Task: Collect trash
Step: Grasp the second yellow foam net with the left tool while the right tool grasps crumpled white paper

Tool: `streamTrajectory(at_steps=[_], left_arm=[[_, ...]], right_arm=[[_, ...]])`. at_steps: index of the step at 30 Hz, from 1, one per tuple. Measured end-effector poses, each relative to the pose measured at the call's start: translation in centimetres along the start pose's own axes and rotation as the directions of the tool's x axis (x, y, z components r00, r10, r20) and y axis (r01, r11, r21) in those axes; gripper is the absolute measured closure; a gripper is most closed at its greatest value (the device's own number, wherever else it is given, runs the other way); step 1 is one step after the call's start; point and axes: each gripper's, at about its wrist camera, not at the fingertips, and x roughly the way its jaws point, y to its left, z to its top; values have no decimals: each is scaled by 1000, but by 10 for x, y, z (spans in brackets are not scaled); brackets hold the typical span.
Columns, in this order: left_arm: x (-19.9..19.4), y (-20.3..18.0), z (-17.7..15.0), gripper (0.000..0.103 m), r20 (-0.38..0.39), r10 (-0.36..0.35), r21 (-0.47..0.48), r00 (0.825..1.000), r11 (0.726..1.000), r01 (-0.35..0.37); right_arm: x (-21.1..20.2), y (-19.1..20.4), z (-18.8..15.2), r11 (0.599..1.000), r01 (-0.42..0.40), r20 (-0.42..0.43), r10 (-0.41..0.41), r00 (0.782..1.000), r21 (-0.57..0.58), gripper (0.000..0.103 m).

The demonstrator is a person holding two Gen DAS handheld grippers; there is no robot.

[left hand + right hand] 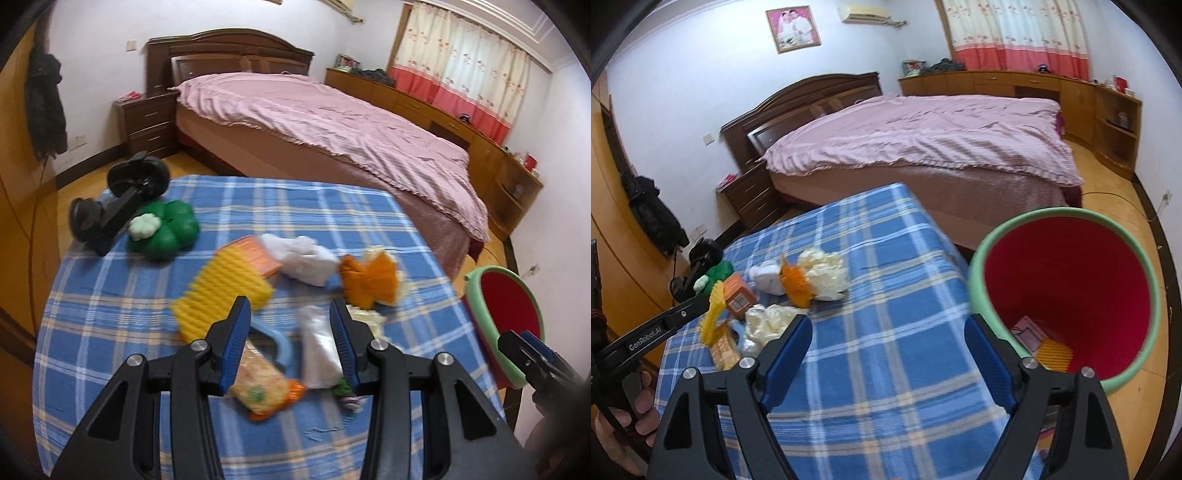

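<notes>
On the bench (110,314), which is wearing a blue plaid cloth, the trash is lying in a loose heap toward the middle and near edge. At the far left corner a green clover-shaped toy (162,230) is sitting beside a black stand (110,214). Moving right, a yellow ridged sheet (218,295) is leaning against an orange box (258,258), then a white crumpled tissue (303,262), an orange wrapper (369,280) and cream crumpled paper (827,273) are touching one another.

The left claw (291,343) is hovering over the near part of the heap with its jaws partly apart; an orange-and-yellow snack packet (262,384) and a white plastic wrapper (317,350) are showing in the gap, but neither pad is pressing on them, so it is released.

The right claw (886,350) is standing wide and released over bare plaid near the bench's right edge, gripping nothing.

Just off that right edge, the bin (979,280), green-rimmed and red inside, is standing on the floor, already holding a pinkish box (1028,332) and a yellow ridged piece (1054,356).
</notes>
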Motion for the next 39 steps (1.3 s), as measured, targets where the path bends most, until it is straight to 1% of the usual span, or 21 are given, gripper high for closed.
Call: streamTrajectory(at_steps=[8,11,15,19,24,25,26,27,29,32,34,36,38,39], left_arm=[[25,36,-3,58,-60,49,-45,997,998,-51],[35,42,-5,58,-88,40,-43,995,998,-44],[47,49,-8,58,-106,34,-44,994,998,-39],[53,57,-10,58,-109,35,-56,993,998,-42],[55,68,-12,59,-96,6,-81,995,997,-14],[54,69,-12,59,-92,3,-83,996,996,-11],[54,71,-12,64,-87,-3,-85,996,996,-4],[54,72,-12,69,-84,-7,-87,996,996,-1],[53,76,-12,72,-78,-17,-101,997,995,9],[51,81,-13,80,-66,-35,-125,997,992,27],[50,83,-12,82,-59,-44,-136,997,990,36],[47,84,-12,86,-50,-50,-141,997,989,42],[44,84,-12,87,-42,-54,-141,998,989,48],[41,85,-12,88,-37,-56,-142,998,989,51]], right_arm=[[31,38,1,998,-46,-57,43,997,-50,16],[42,51,0,996,-59,-79,53,995,-67,16],[56,66,-1,994,-71,-104,62,993,-87,17],[71,81,-4,991,-83,-130,68,989,-110,17],[87,93,-9,988,-90,-162,69,984,-125,17],[90,95,-10,988,-91,-167,69,984,-126,20],[93,96,-11,987,-94,-172,71,982,-127,25],[95,97,-12,987,-100,-180,76,981,-128,27],[99,100,-13,986,-105,-191,79,978,-130,33],[103,103,-17,984,-119,-209,90,974,-134,40],[105,104,-19,983,-126,-219,94,971,-136,47],[106,105,-20,982,-132,-226,99,969,-134,51],[107,104,-22,982,-136,-230,104,968,-128,58],[106,104,-22,982,-138,-231,106,967,-127,60]])
